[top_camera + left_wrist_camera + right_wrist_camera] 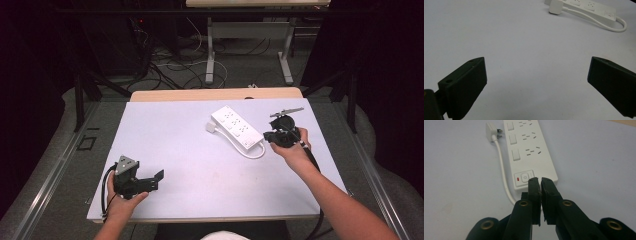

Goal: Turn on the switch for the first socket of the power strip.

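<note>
Left gripper (159, 178) sits at the near-left part of the table (200, 190), held in one hand (122, 200), well apart from the power strip (236, 128). Its two jaws are spread wide with nothing between them; in the left gripper view (536, 85) only bare white tabletop lies in the gap.

Right gripper (274, 136) is held by the other hand (295, 150) just beside the near end of the power strip. In the right gripper view (541, 182) its two jaws are pressed together, gripping nothing, tips over the strip's end by the power button (524, 177) and the red light (517, 179); whether they touch the strip, cannot tell.

One power strip, white, lies flat on the far-right part of the table. Three switches (516, 155) and three socket groups visible in that view. One white cord (502, 170) loops from the strip's near end back alongside it to one plug (492, 130) lying on the table beside the strip's far end.
</note>
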The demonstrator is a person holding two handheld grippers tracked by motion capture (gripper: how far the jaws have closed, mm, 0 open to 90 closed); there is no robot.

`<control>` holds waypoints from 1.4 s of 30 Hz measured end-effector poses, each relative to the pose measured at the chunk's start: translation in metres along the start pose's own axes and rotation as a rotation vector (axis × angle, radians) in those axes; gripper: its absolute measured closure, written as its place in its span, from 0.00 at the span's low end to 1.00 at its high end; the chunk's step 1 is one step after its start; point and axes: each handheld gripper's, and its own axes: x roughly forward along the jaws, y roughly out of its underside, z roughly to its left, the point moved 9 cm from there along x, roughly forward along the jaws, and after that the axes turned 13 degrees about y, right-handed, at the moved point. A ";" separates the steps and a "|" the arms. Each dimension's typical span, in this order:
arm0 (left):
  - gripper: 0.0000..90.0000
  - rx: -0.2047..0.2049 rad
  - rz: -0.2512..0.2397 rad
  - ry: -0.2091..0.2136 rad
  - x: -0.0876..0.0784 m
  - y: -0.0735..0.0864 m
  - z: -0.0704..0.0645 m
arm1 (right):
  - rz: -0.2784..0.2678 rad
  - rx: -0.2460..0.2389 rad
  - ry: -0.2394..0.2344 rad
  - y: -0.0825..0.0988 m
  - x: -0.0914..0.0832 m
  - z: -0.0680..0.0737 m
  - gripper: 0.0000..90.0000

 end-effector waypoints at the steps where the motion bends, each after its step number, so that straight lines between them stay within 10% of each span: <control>1: 0.02 0.000 0.000 0.000 0.000 0.000 0.000 | 0.003 -0.012 0.000 -0.001 0.001 0.002 0.97; 42: 0.02 -0.005 -0.003 0.005 0.000 0.000 0.001 | 0.111 -0.131 0.012 -0.037 0.046 0.042 1.00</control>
